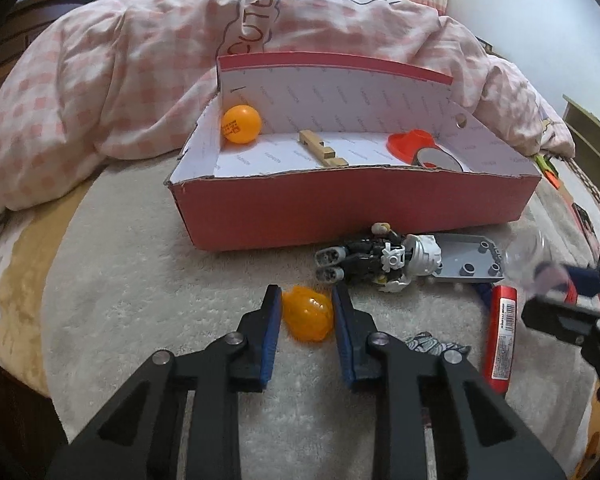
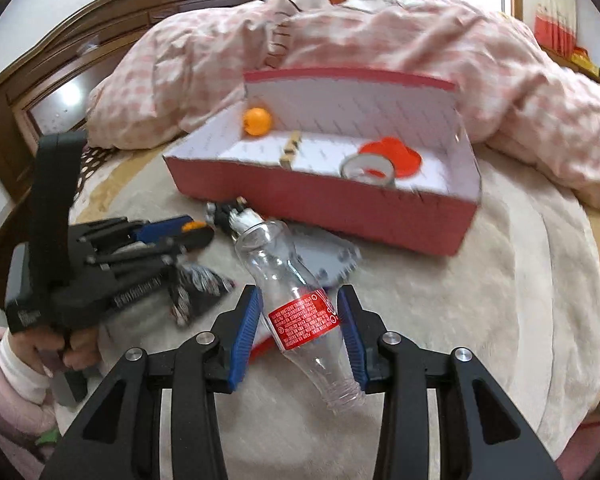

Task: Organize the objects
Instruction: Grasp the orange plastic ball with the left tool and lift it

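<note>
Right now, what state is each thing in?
Left hand-held gripper: pads against the orange capsule.
Right hand-held gripper: shut on the clear bottle, capless, tilted.
Red box: open, holding an orange ball.
Toy robot: lying on the blanket.

The box (image 1: 352, 208) is red outside and white inside; the ball (image 1: 241, 124) in it is orange; the cone (image 1: 414, 142) is red; the quilt (image 1: 140, 80) has pink and white checks; the bottle (image 2: 296, 300) is clear with a red label; the gripper pads (image 1: 271, 328) are blue; the toy robot (image 1: 384, 260) is black and white; the blanket (image 1: 180, 300) is cream.
</note>
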